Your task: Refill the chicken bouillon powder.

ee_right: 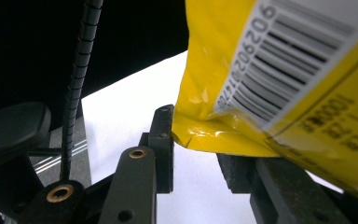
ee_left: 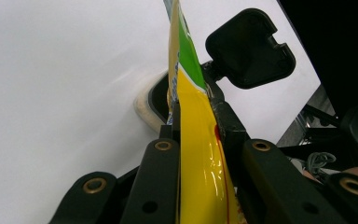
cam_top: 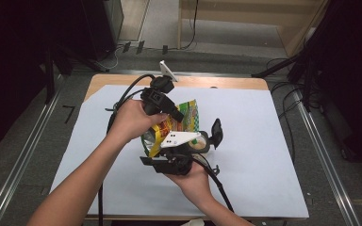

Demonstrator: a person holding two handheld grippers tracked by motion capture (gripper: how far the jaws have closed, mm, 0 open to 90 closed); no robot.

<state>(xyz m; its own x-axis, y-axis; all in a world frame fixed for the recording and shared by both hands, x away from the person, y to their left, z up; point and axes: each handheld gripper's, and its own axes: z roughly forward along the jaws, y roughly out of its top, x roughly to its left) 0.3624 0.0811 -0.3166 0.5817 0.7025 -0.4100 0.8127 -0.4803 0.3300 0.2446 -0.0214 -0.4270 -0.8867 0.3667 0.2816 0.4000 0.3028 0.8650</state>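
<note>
Two claws work on one yellow bag (cam_top: 169,127) above the middle of the table (cam_top: 264,141), which is covered by a white sheet. We hold the left claw (cam_top: 176,115) from the upper left in the high view, and its jaws are pinched flat on the bag's upper part. In the left gripper view the bag (ee_left: 200,154) runs edge-on straight up between those two black jaws, with a green band near its top and a thin red line down its side; the left claw (ee_left: 198,116) is closed tight on the film.

We hold the right claw (cam_top: 181,153) from below, the hand under it and its grey plate facing up. In the right gripper view the bag (ee_right: 223,60) hangs from the upper right, its barcode panel turned toward the camera, and its bottom corner dips between the jaws. The left-hand jaw touches the corner's edge, the other sits under the bag; we cannot tell whether the right claw (ee_right: 196,144) truly presses on it, for a gap shows between the jaws below the corner.

Just beside the bag, to its right, a small pale container (cam_top: 202,147) stands on the sheet with its black lid (cam_top: 216,132) flipped up. The left gripper view shows the same lid (ee_left: 249,46) open past the bag, the container's rim (ee_left: 144,109) peeking out behind it.
</note>
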